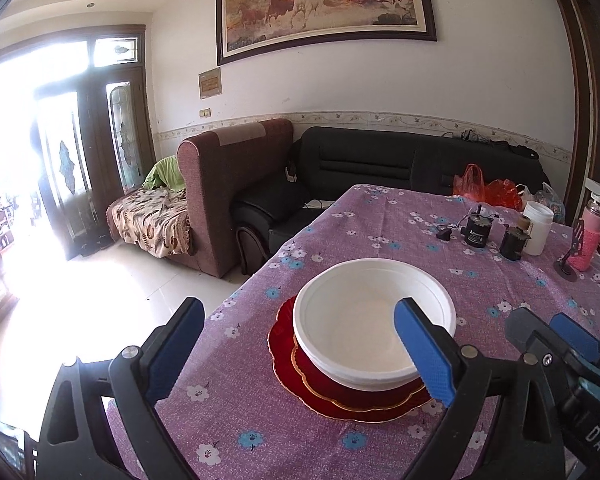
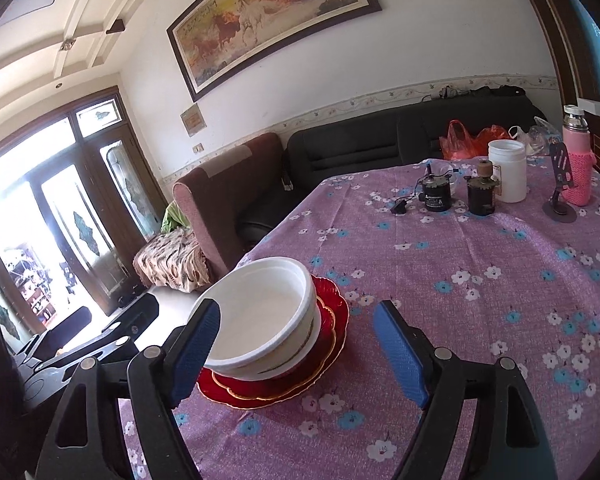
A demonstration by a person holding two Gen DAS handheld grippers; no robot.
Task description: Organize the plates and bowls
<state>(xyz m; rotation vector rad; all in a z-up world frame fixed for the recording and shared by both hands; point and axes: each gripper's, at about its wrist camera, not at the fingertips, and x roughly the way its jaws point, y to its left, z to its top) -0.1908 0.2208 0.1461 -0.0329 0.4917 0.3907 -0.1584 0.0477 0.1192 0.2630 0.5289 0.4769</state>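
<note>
On the bench (image 1: 260, 432), covered by a purple flowered cloth, a white bowl (image 1: 364, 320) sits on a stack of red plates (image 1: 296, 364) with gold scalloped edges, near the bench's left edge. From the right wrist view the white bowl (image 2: 260, 316) seems nested in a second bowl with a gold-patterned band, and the red plates (image 2: 332, 312) show beneath it.

The left claw (image 1: 300, 356) stands wide open and holds nothing; its right pad overlaps the bowl's rim in the picture, though whether it touches cannot be told. The right claw (image 2: 296, 356) is also wide open and empty, with the bowl just beyond its left finger.

Farther back stand a white jar (image 2: 508, 172), two small dark cylinders (image 2: 480, 196) and a pink flask (image 2: 578, 164), well apart from the stack.
</note>
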